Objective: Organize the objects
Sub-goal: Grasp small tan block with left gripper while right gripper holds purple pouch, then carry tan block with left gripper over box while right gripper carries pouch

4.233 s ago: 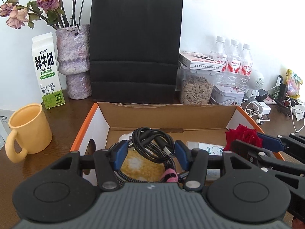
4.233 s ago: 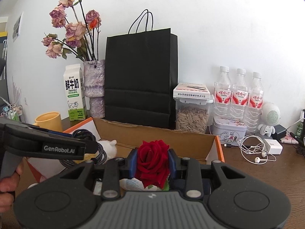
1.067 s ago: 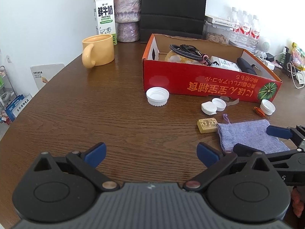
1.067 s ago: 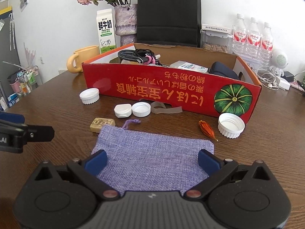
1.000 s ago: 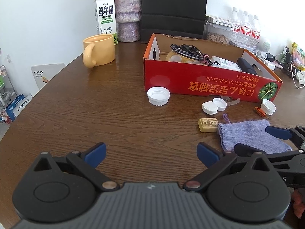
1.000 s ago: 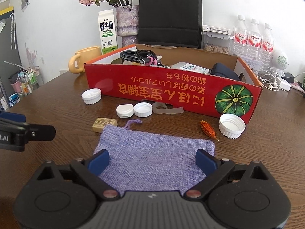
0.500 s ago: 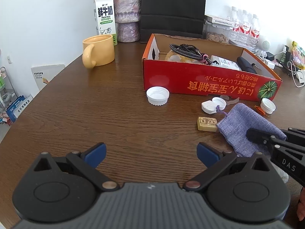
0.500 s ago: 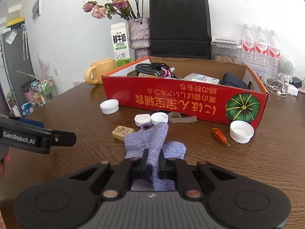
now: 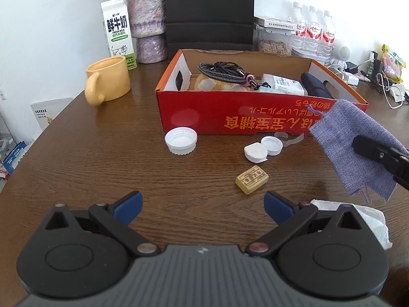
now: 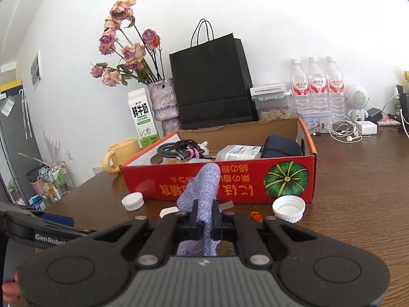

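Note:
My right gripper point(image 10: 205, 217) is shut on a purple cloth pouch point(image 10: 202, 192), which hangs lifted off the table in front of the red cardboard box point(image 10: 230, 184). From the left wrist view the pouch point(image 9: 350, 145) dangles at the right, pinched by the right gripper's black fingers point(image 9: 375, 151). My left gripper point(image 9: 202, 204) stands open and empty above the bare table, with a small tan block point(image 9: 251, 179) just ahead of it. The box point(image 9: 217, 117) holds a coiled cable point(image 9: 225, 70), a white packet and a dark case.
White caps point(image 9: 181, 140) point(image 9: 263, 148) point(image 10: 288, 208) and a small orange bit point(image 10: 255, 215) lie before the box. A crumpled white tissue point(image 9: 368, 217) lies near right. A yellow mug point(image 9: 107, 83), milk carton point(image 9: 117, 33), vase, black bag point(image 10: 212, 84), bottles and cables stand behind.
The right gripper closed on the purple pouch and lifted it off the table toward the box. The white tissue under it came into sight. The left gripper stayed open and shifted forward slightly.

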Demonstrator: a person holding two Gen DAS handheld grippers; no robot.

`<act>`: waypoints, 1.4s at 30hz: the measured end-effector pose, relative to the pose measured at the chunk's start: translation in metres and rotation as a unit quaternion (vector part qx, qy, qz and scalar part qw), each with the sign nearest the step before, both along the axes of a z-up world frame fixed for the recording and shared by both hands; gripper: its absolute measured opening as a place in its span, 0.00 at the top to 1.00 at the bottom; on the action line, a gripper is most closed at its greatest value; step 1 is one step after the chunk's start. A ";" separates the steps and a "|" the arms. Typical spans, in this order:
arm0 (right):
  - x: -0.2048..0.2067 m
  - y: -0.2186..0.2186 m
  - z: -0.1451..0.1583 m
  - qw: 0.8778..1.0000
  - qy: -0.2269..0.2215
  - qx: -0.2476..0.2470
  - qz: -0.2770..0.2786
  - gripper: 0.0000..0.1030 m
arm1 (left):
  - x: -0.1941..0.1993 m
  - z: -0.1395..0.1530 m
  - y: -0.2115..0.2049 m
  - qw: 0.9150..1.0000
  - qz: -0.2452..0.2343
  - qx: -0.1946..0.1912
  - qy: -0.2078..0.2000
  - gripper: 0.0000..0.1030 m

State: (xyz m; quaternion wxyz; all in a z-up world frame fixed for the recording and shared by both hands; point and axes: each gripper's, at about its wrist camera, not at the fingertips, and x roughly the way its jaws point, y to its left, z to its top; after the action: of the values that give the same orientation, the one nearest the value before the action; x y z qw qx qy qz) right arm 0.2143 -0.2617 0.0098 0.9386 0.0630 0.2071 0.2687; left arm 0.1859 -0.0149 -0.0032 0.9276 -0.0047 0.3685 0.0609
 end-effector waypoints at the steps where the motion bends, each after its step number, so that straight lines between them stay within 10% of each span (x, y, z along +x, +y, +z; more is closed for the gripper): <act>1: 0.002 -0.004 0.001 1.000 -0.001 0.004 -0.004 0.95 | 0.003 0.000 -0.002 1.000 -0.001 0.001 0.001 0.00; 18: 0.001 -0.024 0.001 0.999 -0.015 0.002 -0.032 0.95 | 0.043 -0.015 -0.027 1.000 -0.015 0.007 0.017 0.01; 24: 0.001 -0.022 -0.001 0.999 -0.013 -0.001 -0.029 0.95 | 0.043 -0.018 -0.030 0.999 -0.039 -0.011 0.019 0.65; 42: -0.004 -0.012 0.010 0.999 -0.034 -0.010 -0.016 0.95 | 0.026 0.021 -0.021 0.998 -0.044 -0.018 -0.034 0.66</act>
State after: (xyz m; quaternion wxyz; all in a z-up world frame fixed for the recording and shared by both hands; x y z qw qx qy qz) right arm 0.2107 -0.2734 0.0195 0.9499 0.0474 0.1767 0.2536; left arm 0.2119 -0.0364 0.0176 0.9411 -0.0070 0.3378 0.0135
